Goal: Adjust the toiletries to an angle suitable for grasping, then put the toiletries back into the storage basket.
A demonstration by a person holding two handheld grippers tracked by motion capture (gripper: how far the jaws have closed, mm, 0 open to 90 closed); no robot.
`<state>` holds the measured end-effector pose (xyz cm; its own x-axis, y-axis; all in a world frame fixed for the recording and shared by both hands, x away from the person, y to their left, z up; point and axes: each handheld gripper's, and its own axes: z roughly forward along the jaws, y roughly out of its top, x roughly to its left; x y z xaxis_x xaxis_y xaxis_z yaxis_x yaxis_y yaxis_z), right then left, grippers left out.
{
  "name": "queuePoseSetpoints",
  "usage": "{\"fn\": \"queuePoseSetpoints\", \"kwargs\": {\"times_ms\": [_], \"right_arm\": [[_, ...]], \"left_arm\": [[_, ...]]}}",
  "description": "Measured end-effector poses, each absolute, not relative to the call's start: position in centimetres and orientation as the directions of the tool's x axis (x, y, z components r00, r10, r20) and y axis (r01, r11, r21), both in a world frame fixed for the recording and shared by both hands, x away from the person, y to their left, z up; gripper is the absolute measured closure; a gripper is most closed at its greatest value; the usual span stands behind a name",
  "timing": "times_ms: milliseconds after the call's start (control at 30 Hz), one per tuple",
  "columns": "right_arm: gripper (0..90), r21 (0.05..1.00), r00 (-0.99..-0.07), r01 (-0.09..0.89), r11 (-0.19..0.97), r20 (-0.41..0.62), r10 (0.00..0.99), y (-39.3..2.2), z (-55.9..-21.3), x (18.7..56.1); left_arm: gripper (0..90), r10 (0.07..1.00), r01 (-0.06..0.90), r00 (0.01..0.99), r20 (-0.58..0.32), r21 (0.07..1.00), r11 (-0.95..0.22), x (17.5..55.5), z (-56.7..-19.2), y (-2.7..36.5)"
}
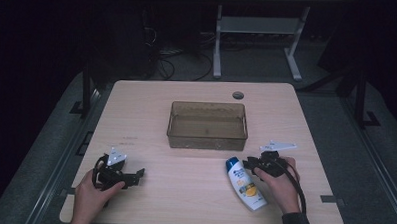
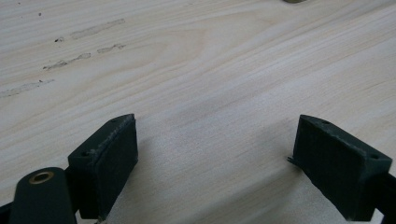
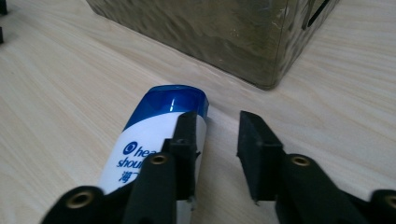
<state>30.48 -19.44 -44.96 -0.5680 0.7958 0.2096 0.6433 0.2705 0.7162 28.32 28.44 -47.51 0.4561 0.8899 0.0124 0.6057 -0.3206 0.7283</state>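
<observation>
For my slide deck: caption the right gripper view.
Open right gripper beside a lying shampoo bottle, brown plastic bin behind, on a wooden table.

We hold the left hand-held gripper (image 1: 134,176) low in our left hand (image 1: 91,193), jaws spread wide with nothing between them. Our right hand (image 1: 279,182) grips the right hand-held gripper (image 1: 245,165), jaws partly open, pointing leftward.
</observation>
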Motion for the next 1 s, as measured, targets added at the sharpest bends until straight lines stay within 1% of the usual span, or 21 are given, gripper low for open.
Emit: {"fn": "queuePoseSetpoints", "kwargs": {"times_ms": [167,300,400,700,1000], "right_arm": [[52.6,0.716,-0.568,0.649,0.256,0.231,0.79,-19.5,-44.5,29.9],[44.2,0.712,-0.565,0.654,0.256,0.234,0.791,-19.3,-44.0,29.4],[39.7,0.703,-0.566,0.659,0.267,0.229,0.792,-19.0,-43.6,29.1],[33.6,0.673,-0.575,0.666,0.322,0.189,0.796,-17.8,-43.1,28.6],[29.9,0.636,-0.587,0.673,0.376,0.151,0.795,-16.4,-43.3,28.4]], "left_arm": [[12.8,0.89,0.606,0.456,0.013,0.728,-0.321,28.3,-47.5,28.4],[12.8,0.89,0.606,0.456,0.013,0.728,-0.321,28.3,-47.5,28.4],[12.8,0.89,0.606,0.456,0.012,0.728,-0.321,28.3,-47.5,28.4],[12.8,0.89,0.607,0.455,0.011,0.728,-0.319,28.3,-47.5,28.4],[12.8,0.89,0.607,0.455,0.011,0.728,-0.319,28.3,-47.5,28.4]]}}
